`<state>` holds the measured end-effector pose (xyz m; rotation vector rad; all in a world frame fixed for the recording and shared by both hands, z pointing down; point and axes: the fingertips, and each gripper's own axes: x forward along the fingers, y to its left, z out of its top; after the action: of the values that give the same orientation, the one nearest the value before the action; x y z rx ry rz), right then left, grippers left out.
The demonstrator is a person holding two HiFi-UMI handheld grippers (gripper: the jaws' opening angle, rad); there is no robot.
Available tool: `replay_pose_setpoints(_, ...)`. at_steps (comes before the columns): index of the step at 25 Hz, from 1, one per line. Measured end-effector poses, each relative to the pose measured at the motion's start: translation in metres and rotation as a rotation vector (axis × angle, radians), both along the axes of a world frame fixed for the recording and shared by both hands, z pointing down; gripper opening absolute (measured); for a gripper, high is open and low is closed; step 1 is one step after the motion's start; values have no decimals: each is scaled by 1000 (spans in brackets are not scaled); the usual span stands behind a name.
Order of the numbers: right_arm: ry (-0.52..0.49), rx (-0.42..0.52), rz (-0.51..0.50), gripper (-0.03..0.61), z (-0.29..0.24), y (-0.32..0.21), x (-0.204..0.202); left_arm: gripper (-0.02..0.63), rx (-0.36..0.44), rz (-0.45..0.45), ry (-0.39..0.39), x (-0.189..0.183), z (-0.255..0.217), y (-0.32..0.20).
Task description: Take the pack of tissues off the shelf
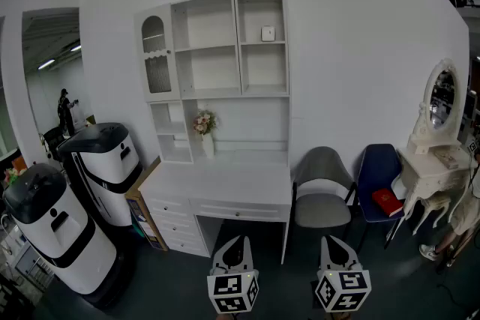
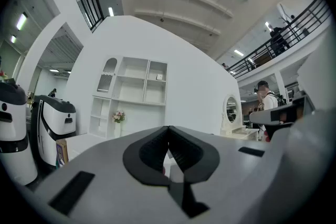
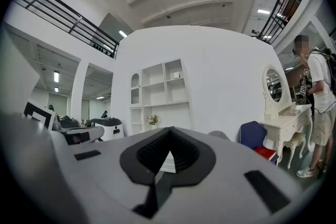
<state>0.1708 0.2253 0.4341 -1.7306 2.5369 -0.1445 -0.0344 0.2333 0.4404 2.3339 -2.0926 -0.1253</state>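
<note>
The pack of tissues (image 1: 268,33) is a small white box in the upper right compartment of the white shelf unit (image 1: 217,49) above the desk (image 1: 225,183). It also shows small and far off in the left gripper view as the tissue pack (image 2: 159,76) and in the right gripper view as the tissue pack (image 3: 177,75). My left gripper (image 1: 238,239) and right gripper (image 1: 335,240) hang side by side low in the head view, in front of the desk and far below the shelf. Both are shut with nothing between their jaws, as seen on the left gripper (image 2: 168,127) and the right gripper (image 3: 169,128).
Two white-and-black machines (image 1: 105,161) (image 1: 52,228) stand left of the desk, with a cardboard box (image 1: 140,206) beside it. A flower vase (image 1: 204,125) sits on the desk. To the right are a grey chair (image 1: 322,191), a blue chair (image 1: 379,172) holding a red book (image 1: 388,201), a mirrored vanity (image 1: 435,154), and a person (image 3: 320,107).
</note>
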Motion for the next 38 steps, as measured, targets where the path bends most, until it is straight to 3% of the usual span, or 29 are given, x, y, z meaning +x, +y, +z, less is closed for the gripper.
replay_pose_setpoints(21,-60,-1,14,11,5,-4,-2,18,-9,5,-4,-1,3,-6)
replay_pose_setpoints(23,-60,-2,9,71,6,-4,-2,18,-9,6,-3,0,3,-6)
replay_pose_setpoints(28,-61,-3,10,100,7,0,-2,18,-9,5,2,-1,4,-4)
replay_pose_setpoints(38,-51,-14,28,259,11,7,-1,18,-23,8,13,-4,9,2)
